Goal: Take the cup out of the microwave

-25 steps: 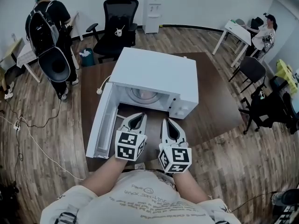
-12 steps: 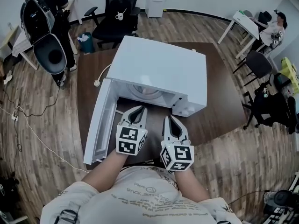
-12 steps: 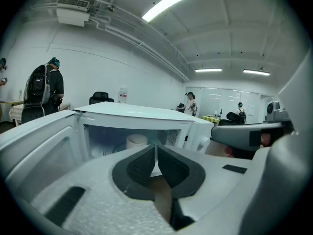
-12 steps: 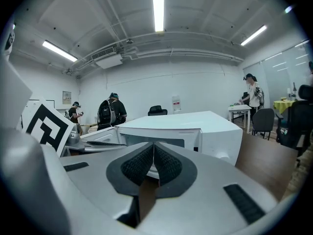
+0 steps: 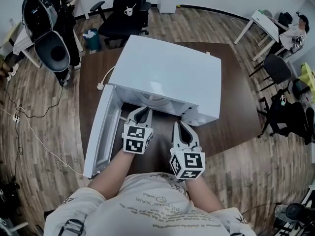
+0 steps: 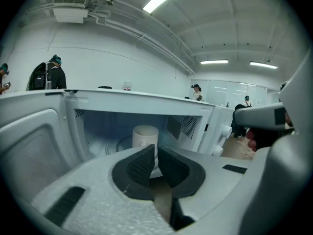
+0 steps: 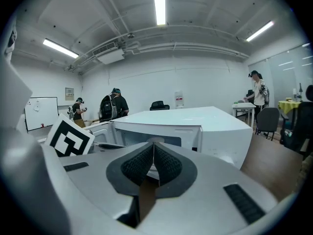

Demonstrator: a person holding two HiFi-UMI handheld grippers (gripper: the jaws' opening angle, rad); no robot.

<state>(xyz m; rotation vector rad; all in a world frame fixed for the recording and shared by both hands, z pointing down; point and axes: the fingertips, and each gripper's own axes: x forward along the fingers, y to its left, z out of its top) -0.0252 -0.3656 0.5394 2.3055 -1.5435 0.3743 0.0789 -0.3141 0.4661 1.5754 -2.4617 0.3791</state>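
Note:
A white microwave [image 5: 167,77] stands on a dark brown table [image 5: 231,117] with its door [image 5: 98,132] swung open to the left. In the left gripper view a white cup [image 6: 145,135] stands on the turntable inside the cavity. My left gripper [image 5: 143,113] is shut with nothing in it, its tips at the cavity's mouth, just short of the cup. My right gripper [image 5: 179,127] is also shut and holds nothing, in front of the microwave's right side [image 7: 220,131]. From the head view the cup is hidden under the microwave's top.
A black office chair [image 5: 125,14] stands behind the table. A person with a backpack [image 5: 47,23] is at the far left, another person [image 5: 295,31] sits at a desk at the far right. A power cord [image 5: 106,80] hangs off the table's left side.
The head camera has moved forward over the microwave, so its top hides more of the cavity. Both grippers have edged toward the opening and stay shut.

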